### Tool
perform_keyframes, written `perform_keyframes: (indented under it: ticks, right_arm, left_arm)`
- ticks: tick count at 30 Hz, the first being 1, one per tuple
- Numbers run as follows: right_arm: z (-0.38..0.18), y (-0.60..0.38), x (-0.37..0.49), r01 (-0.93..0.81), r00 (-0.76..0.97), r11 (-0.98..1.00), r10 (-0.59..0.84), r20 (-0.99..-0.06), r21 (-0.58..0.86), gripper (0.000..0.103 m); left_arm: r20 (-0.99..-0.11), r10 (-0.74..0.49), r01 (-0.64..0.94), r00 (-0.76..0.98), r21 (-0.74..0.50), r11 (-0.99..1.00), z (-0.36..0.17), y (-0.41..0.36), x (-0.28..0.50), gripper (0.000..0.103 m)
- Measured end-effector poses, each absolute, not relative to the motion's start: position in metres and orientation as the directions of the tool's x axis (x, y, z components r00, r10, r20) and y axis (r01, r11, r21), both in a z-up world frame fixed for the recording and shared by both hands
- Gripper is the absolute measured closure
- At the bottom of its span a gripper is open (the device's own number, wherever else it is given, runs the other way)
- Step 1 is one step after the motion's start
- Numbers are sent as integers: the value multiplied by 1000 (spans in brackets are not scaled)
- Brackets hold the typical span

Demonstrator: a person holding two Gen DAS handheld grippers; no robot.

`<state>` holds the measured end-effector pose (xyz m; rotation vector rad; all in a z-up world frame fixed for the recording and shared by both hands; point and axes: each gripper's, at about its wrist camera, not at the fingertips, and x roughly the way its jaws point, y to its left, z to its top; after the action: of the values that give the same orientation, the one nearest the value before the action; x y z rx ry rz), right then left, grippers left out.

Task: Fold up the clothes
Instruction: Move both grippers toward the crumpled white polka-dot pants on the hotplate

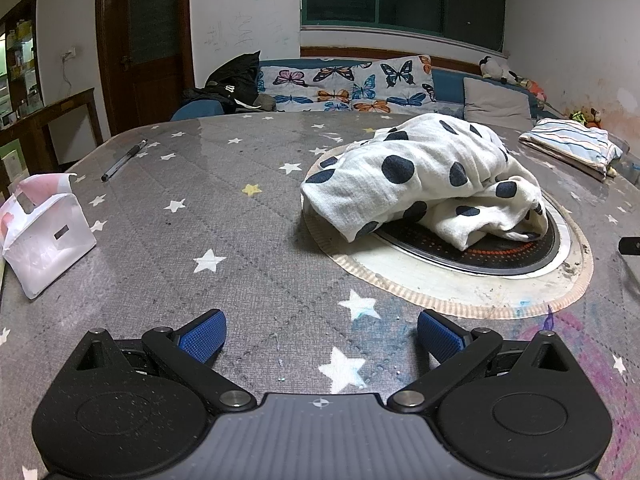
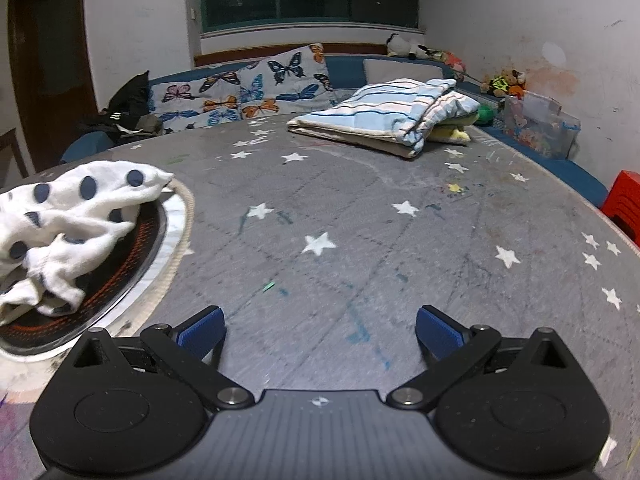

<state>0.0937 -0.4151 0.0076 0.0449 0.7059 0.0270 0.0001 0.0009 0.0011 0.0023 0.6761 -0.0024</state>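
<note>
A crumpled white garment with dark blue dots (image 1: 424, 180) lies in a heap on a round black hotplate (image 1: 500, 252) set in the grey star-patterned table (image 1: 240, 240). It also shows at the left of the right wrist view (image 2: 68, 224). My left gripper (image 1: 320, 338) is open and empty, low over the table, short of the garment. My right gripper (image 2: 320, 334) is open and empty over bare tablecloth, to the right of the garment. A folded striped cloth (image 2: 384, 116) lies at the table's far side.
A white plastic bag (image 1: 44, 236) and a pen (image 1: 124, 160) lie at the table's left. A sofa with a butterfly cushion (image 1: 344, 86) runs behind the table. A toy box (image 2: 540, 124) and a red stool (image 2: 624, 204) stand at the right.
</note>
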Motion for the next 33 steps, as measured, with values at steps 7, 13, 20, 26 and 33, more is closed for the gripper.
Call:
perform_keyframes:
  ticks: [7, 13, 20, 26, 33]
  right_arm:
    - [8, -405, 83, -22, 774, 999, 41, -632, 38, 0]
    - [13, -374, 62, -51, 769, 998, 60, -636, 32, 0]
    - [18, -338, 53, -79, 769, 996, 94, -632, 52, 0]
    - [20, -304, 49, -113, 766, 992, 123, -631, 56, 0]
    - [23, -256, 41, -124, 771, 991, 127, -624, 49, 0]
  left_arm:
    - [-634, 22, -20, 773, 10, 1000, 4, 1, 0, 0]
    - [-647, 50, -60, 761, 6, 998, 3, -8, -4, 0]
    - [-666, 37, -70, 745, -23, 997, 7, -23, -13, 0]
    - [-678, 13, -51, 735, -35, 998, 11, -37, -18, 0]
    - [-683, 10, -43, 730, -31, 999, 15, -46, -22, 0]
